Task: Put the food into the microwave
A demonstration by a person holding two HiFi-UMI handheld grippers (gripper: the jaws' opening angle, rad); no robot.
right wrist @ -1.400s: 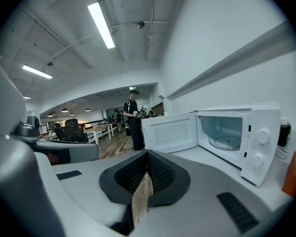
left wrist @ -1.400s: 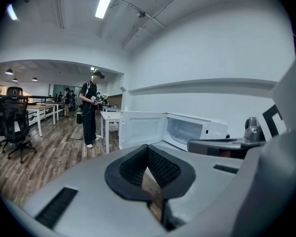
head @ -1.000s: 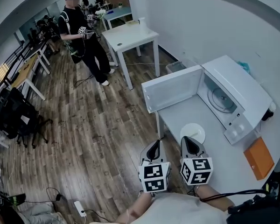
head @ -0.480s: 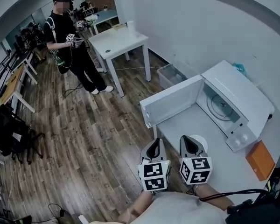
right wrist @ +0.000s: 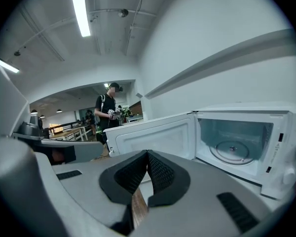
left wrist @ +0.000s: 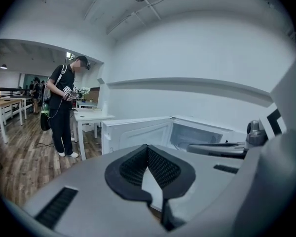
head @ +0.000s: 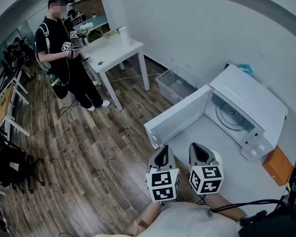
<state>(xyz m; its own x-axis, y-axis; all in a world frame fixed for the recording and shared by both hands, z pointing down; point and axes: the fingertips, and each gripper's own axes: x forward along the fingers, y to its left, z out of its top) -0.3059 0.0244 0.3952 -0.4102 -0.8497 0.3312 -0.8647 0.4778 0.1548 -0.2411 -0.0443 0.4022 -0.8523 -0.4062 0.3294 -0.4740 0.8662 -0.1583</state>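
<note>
Standing on the white surface (head: 237, 177), the microwave (head: 246, 107) has its door (head: 180, 117) swung wide to your left, past the surface's edge. Inside the cavity a glass turntable (right wrist: 232, 149) lies on the floor. The food itself cannot be made out in any view. You hold both tools low in front of you, side by side near the surface's near edge. Your left tongs (head: 162, 154) are clenched with the ribbed pads meeting at the tip and nothing between them. Your right tongs (head: 200, 151) are clenched the same way and point towards the open cavity. A flat orange item (head: 277, 165) lies on the surface right of the microwave. On the wooden floor (head: 89, 152) a clear plastic bin (head: 175, 85) sits by the wall. Farther off, a person (head: 64, 58) stands at a second white table (head: 113, 51).
</note>
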